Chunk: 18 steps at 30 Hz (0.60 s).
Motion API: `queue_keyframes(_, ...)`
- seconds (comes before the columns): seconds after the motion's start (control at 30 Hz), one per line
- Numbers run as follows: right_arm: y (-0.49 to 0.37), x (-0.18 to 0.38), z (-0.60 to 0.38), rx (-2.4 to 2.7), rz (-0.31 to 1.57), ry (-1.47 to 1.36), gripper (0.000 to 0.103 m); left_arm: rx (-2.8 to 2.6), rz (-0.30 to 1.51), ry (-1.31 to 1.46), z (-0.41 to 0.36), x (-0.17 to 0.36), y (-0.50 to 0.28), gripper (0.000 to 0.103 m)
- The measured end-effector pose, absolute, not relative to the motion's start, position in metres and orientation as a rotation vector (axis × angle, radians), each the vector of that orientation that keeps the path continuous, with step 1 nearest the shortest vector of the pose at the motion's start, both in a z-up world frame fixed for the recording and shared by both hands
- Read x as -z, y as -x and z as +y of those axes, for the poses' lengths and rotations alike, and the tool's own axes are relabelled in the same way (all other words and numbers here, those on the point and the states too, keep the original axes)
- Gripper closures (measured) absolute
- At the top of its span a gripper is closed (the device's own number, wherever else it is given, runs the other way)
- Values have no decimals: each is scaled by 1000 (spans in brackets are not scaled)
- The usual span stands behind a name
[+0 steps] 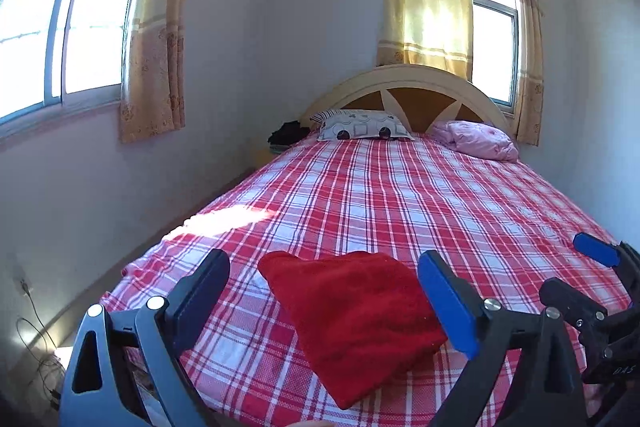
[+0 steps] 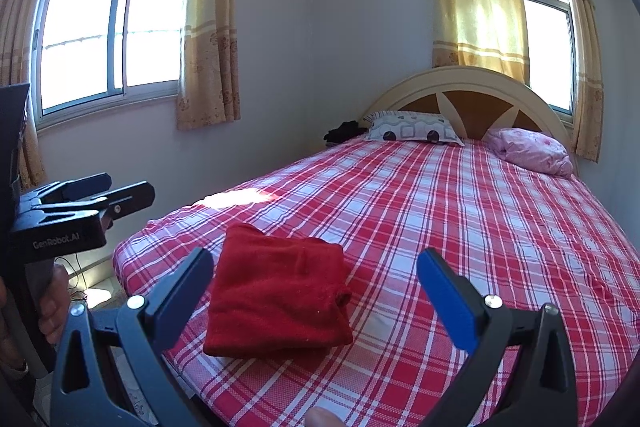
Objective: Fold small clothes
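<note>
Red cloth (image 1: 352, 323), folded into a thick, roughly square pad, lies flat on the plaid bedsheet (image 1: 400, 195) near the bed's near corner; lower middle of the left wrist frame, lower left of centre in the right wrist frame (image 2: 276, 299). Folded edges stacked on its right side in the right wrist view

Left gripper (image 1: 324, 295): jaws spread wide, nothing pinched; the cloth shows between them but the pads are not pressing on it

Right gripper (image 2: 316, 291): jaws also spread wide, empty; cloth lies between them in the frame, closer to the left finger, untouched

Sun patch (image 1: 224, 219) on the sheet beyond the cloth, toward the left. Patterned pillow (image 1: 364, 125) and pink bundle (image 1: 480, 139) against the headboard (image 1: 404, 79), upper centre and right. Dark heap (image 1: 286, 133) left of the pillow
</note>
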State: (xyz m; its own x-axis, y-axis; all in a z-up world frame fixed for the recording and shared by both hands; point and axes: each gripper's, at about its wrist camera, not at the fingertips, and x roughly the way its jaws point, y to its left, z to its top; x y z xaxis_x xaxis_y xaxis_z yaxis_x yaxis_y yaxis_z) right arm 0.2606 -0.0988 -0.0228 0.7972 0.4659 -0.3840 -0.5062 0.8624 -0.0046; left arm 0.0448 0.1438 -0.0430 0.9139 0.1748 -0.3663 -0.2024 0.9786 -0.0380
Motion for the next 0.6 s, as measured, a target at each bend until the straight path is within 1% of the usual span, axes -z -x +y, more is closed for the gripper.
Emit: queue_keyframes(0.6, -257, 29, -96, -538, 386, 120, 0, -201, 364, 86, 142, 53, -49, 7)
